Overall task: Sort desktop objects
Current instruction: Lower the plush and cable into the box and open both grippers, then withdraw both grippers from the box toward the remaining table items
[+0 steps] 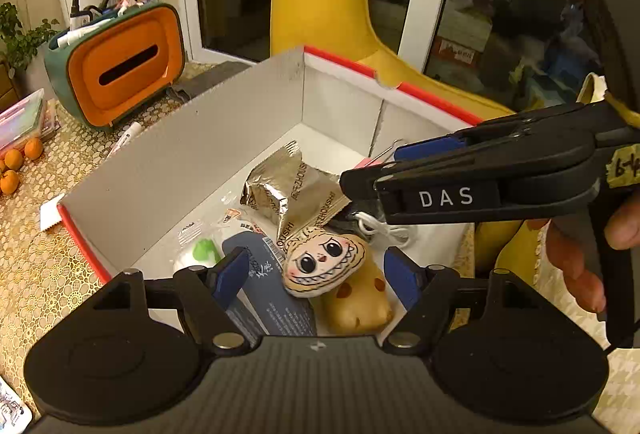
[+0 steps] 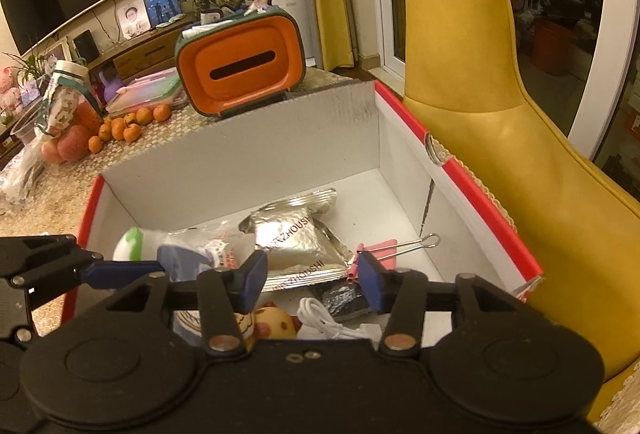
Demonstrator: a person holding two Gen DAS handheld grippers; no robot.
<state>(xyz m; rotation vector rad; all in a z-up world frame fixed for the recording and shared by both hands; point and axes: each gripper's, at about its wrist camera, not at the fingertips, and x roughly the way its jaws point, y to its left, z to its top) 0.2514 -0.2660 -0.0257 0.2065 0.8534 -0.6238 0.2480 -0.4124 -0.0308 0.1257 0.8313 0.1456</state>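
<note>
A white cardboard box with red edges [image 1: 192, 154] [image 2: 248, 138] holds a silver foil packet [image 1: 288, 190] [image 2: 296, 238], a plush doll face [image 1: 324, 258], a yellow plush toy [image 1: 360, 302], a dark blue box [image 1: 272, 290], a white-green item [image 1: 200, 254], a white cable [image 2: 324, 322] and a pink binder clip [image 2: 384, 250]. My left gripper [image 1: 316, 278] is open and empty, just above the doll face. My right gripper [image 2: 312, 278] is open and empty over the box's near end; it also shows in the left wrist view [image 1: 460, 186].
An orange and green tissue-box organizer with pens [image 1: 120, 70] [image 2: 240, 66] stands behind the box. Small oranges [image 2: 128, 126] [image 1: 16, 162], apples [image 2: 68, 150] and pink folders [image 2: 148, 90] lie to the left. A yellow chair [image 2: 500, 138] stands right of the table.
</note>
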